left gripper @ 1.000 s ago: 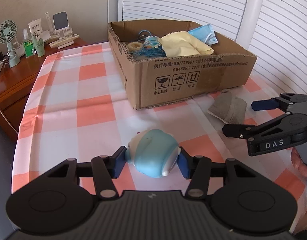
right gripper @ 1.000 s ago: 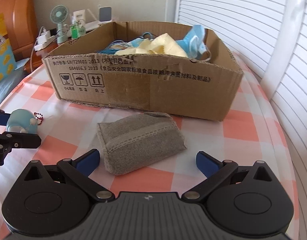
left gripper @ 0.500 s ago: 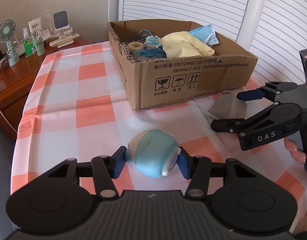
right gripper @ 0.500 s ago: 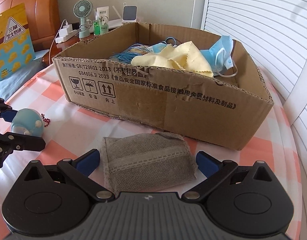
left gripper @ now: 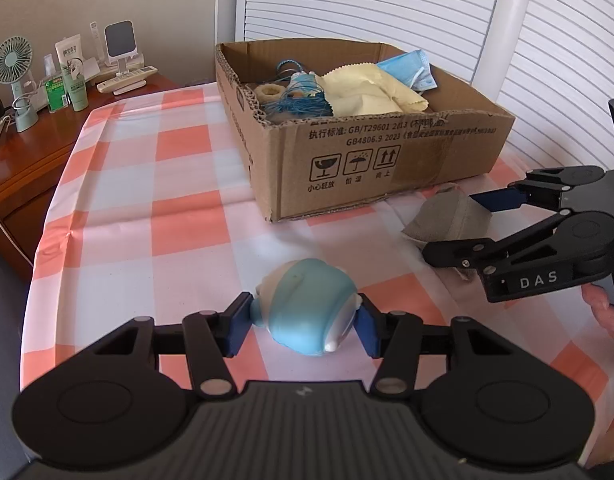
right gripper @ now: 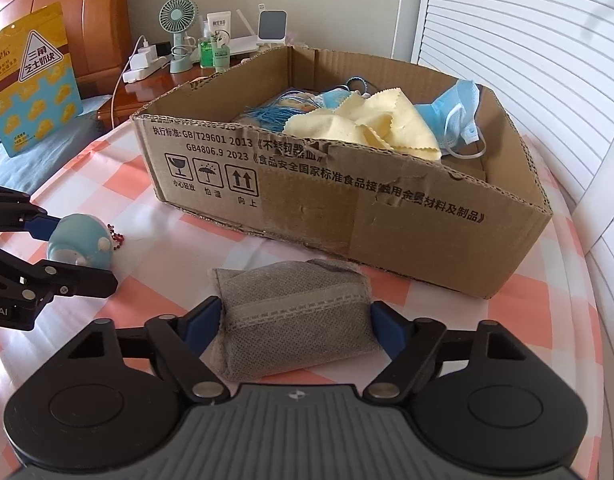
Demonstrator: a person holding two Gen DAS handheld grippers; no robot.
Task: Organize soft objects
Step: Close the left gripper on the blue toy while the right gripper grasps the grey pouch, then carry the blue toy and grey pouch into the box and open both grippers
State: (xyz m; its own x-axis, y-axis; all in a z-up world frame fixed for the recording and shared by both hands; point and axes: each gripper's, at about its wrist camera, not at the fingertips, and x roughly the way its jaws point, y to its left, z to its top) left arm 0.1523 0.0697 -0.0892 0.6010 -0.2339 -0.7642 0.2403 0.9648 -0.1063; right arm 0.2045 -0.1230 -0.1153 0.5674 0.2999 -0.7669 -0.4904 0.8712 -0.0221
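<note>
Left gripper [left gripper: 305, 322] clamps blue plush toy [left gripper: 309, 314]; right gripper [right gripper: 297, 320] pinches grey pouch [right gripper: 295, 314]. Step: pickup. Next: lift both into cardboard box [right gripper: 387, 216], 12 o'clock.

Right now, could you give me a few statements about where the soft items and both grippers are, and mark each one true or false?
1. The left gripper has its pads against the blue plush toy. True.
2. The grey pouch lies inside the cardboard box. False: it lies on the checked tablecloth in front of the box, between the right gripper's fingers.
3. A yellow cloth and a blue face mask are in the box. True.
4. The plush toy is already in the box. False: it is still on the tablecloth.
5. The box is closed with flaps. False: its top is open.
</note>
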